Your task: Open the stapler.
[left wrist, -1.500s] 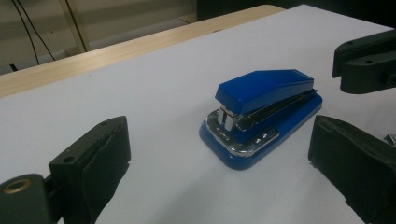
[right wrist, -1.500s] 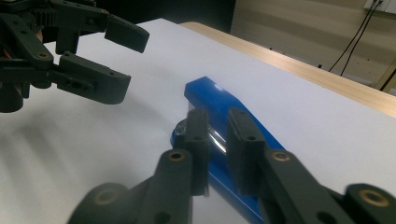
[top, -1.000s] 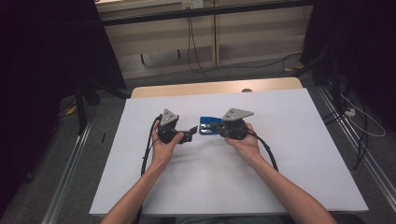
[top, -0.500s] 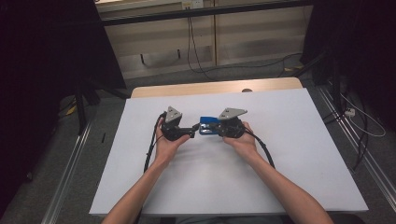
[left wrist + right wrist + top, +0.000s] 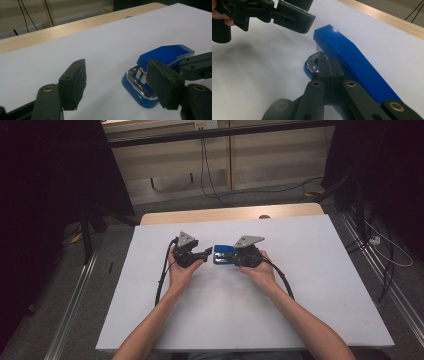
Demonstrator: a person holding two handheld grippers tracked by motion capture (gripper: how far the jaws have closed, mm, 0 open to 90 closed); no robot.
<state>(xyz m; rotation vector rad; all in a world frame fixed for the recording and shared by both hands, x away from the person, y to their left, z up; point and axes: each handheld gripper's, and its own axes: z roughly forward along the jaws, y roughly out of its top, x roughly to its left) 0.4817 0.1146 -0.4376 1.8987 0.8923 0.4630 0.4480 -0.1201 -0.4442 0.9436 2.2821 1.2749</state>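
A blue stapler (image 5: 223,254) with a shiny metal inner part lies on the white table cover (image 5: 300,270), between the two hand-held grippers. My left gripper (image 5: 207,253) stands open just left of the stapler's front end; in the left gripper view the stapler (image 5: 163,53) sits by the right jaw, outside the gap. My right gripper (image 5: 234,257) is shut, its fingers (image 5: 325,70) pressed together low against the stapler's (image 5: 352,57) near side, under the blue top arm. Whether they reach inside it is unclear.
The table's bare wooden far edge (image 5: 225,215) runs behind the white cover. A black cable (image 5: 162,275) trails from the left gripper and another (image 5: 285,282) from the right. Cables and metal rails lie on the floor around the table.
Both hands have shifted slightly toward the far side of the table, and the left gripper has closed in on the stapler's front end. The stapler has stayed with the right gripper.
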